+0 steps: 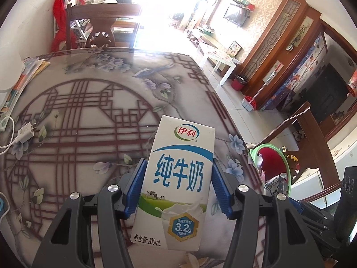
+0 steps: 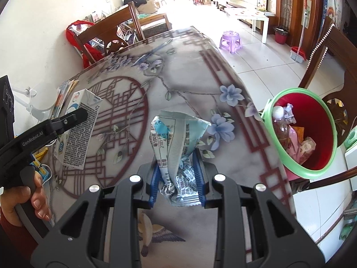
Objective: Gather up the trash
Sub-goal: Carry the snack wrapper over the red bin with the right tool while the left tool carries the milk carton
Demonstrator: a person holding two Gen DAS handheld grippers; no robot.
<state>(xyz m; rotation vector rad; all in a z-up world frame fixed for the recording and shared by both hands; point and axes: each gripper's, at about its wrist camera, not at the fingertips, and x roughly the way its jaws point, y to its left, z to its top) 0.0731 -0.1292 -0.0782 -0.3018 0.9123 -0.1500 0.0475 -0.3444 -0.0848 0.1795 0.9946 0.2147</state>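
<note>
— Floral tablecloth [image 1: 93, 120] fills the left wrist view. What's held?

— Left gripper [image 1: 178, 185] clamps a white milk carton [image 1: 176, 183] upright over it: "伊利", "纯牛奶", "3.2g", "净含量:200mL".

— And the right wrist view?

— Right gripper [image 2: 178, 178] pinches a crumpled blue-white wrapper [image 2: 176, 143] above the table. Beside the table edge, a red trash bin [image 2: 301, 131] with a green rim holds a bottle and wrappers. "GenRobot.AI" marks the other gripper.
</note>
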